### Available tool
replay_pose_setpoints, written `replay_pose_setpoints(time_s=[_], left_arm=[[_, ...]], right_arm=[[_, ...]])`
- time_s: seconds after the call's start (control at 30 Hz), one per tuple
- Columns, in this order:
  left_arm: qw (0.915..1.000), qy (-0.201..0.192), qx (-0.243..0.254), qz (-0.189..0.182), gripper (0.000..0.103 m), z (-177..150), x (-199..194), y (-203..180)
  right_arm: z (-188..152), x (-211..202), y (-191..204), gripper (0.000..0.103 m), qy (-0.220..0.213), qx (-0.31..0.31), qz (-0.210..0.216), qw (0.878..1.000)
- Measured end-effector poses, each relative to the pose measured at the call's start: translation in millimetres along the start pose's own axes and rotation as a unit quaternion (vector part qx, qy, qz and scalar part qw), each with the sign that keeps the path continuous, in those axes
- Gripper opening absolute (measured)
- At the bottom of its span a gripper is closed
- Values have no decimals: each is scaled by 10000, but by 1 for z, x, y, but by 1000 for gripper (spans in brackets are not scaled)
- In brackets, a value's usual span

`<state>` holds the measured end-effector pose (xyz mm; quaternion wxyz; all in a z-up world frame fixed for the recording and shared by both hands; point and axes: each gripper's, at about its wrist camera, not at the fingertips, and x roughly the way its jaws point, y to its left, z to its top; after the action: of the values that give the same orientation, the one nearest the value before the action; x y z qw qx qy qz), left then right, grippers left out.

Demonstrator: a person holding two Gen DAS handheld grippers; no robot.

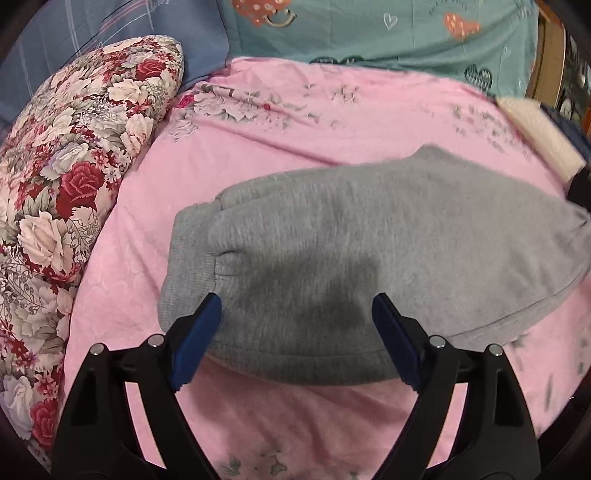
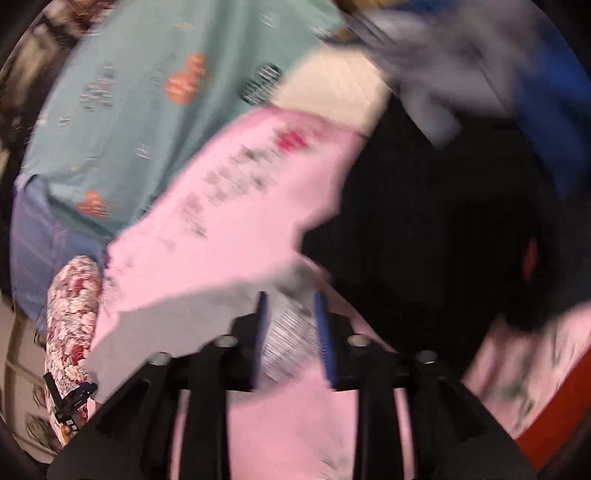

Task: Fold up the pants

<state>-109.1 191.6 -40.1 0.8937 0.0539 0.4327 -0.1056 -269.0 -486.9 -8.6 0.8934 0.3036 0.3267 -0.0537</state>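
The grey sweatpants (image 1: 351, 251) lay on the bed, on the pink floral bedsheet (image 1: 295, 125), already doubled into a compact bundle with its long axis running left to right in the left wrist view. The ribbed cuffs (image 1: 188, 258) were stacked at the left end, which suggested that the legs had been laid one on the other before the bundle was shortened.

The left gripper (image 1: 295, 321) hovered over the near edge of the bundle with its jaws spread wide and nothing between them. The blue pads (image 1: 197, 339) stood at either side of the near fold, above the fabric. This placement appeared to suit either pressing the fold flat or taking a new hold on the near edge.

The right gripper (image 2: 291, 325) pointed at the far end of the garment. The right wrist view was heavily blurred, so detail was limited. Its jaws stood close together with a striped grey piece between them, probably the ribbed waistband, but contact could not be confirmed. Whether the jaws gripped it could not be told.

The fabric was a thick, soft fleece knit with a smooth top surface and rounded fold edges. A floral pillow (image 1: 66, 184) lay at the left of the bundle, apart from it. A teal heart-print cover (image 1: 369, 33) lay beyond the sheet.
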Motion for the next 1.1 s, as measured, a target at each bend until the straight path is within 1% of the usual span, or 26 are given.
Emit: replay_pose_setpoints(time_s=[0.03, 0.07, 0.1, 0.13, 0.17, 0.2, 0.23, 0.3, 0.33, 0.4, 0.47, 0.5, 0.53, 0.6, 0.63, 0.67, 0.7, 0.73, 0.77, 0.83, 0.87, 0.9, 0.97, 1.03, 1.07, 1.1], left_arm=[[9998, -116, -92, -96, 86, 3, -6, 3], [9992, -290, -208, -169, 88, 6, -13, 7], [9985, -404, -295, -218, 90, 9, -16, 10], [9978, -475, -371, -259, 90, 11, -17, 12], [9979, -465, -391, -241, 91, 12, -16, 14], [9986, -344, -380, -85, 91, 10, -9, 14], [9992, -156, -351, 123, 91, 7, 1, 15], [9976, 285, -262, 570, 92, -8, 22, 19], [9972, 339, -270, 615, 94, -14, 26, 21], [9974, 258, -549, 395, 95, -19, 19, 32], [9972, 132, -665, 309, 94, -17, 6, 40], [9973, 22, -641, 356, 94, -15, -1, 43], [9972, -71, -619, 410, 94, -12, -7, 44], [9967, -257, -632, 430, 94, -4, -17, 49], [9964, -344, -665, 404, 94, -1, -19, 50], [9962, -385, -689, 366, 94, 4, -18, 50], [9963, -390, -697, 307, 94, 8, -14, 50], [9967, -369, -676, 263, 94, 12, -9, 47], [9973, -319, -617, 243, 94, 16, 0, 44], [9980, -233, -497, 326, 94, 22, 13, 36], [9983, -227, -421, 327, 94, 24, 19, 33], [9985, -233, -371, 317, 94, 26, 22, 31], [9984, -250, -235, 458, 94, 28, 28, 26], [9967, -157, -29, 801, 94, 28, 38, 23], [9961, -75, 23, 875, 94, 28, 44, 23], [9966, -4, 1, 827, 94, 28, 47, 24]], right_arm=[[10, 3, 23, 62, -28, -388, 142, 9991], [19, 15, 57, 63, 75, -990, 362, 9944], [24, 31, 90, 63, 250, -1515, 569, 9865], [26, 49, 119, 63, 428, -1899, 755, 9780], [25, 75, 154, 63, 682, -2315, 1034, 9649], [21, 100, 183, 63, 925, -2622, 1267, 9522], [14, 131, 216, 63, 1224, -2966, 1506, 9351], [-6, 180, 264, 63, 1707, -3500, 1787, 9035], [-18, 206, 289, 63, 1975, -3745, 1936, 8850], [-43, 253, 328, 63, 2396, -4135, 1983, 8557], [-59, 295, 359, 63, 2670, -4448, 1968, 8320], [-66, 314, 368, 63, 2784, -4476, 1996, 8260], [-70, 324, 370, 63, 2897, -4425, 2056, 8234], [-78, 347, 379, 63, 3239, -4298, 2227, 8129], [-80, 352, 381, 59, 3296, -4231, 2331, 8112], [-80, 353, 382, 46, 3389, -4073, 2584, 8078], [-81, 354, 380, 24, 3627, -3837, 2736, 8040], [-82, 354, 380, 19, 3649, -3747, 2661, 8097], [-84, 350, 383, 18, 3618, -3843, 2579, 8092], [-86, 333, 391, 15, 3497, -4136, 2568, 8005], [-80, 327, 394, 15, 3331, -4225, 2559, 8032], [-68, 323, 398, 15, 3089, -4238, 2506, 8138], [-51, 319, 405, 13, 2771, -4309, 2396, 8247], [-56, 331, 411, 12, 2620, -4514, 2068, 8276], [-67, 344, 413, 3, 2581, -4679, 1757, 8268], [-76, 355, 410, 0, 2588, -4787, 1456, 8262]])
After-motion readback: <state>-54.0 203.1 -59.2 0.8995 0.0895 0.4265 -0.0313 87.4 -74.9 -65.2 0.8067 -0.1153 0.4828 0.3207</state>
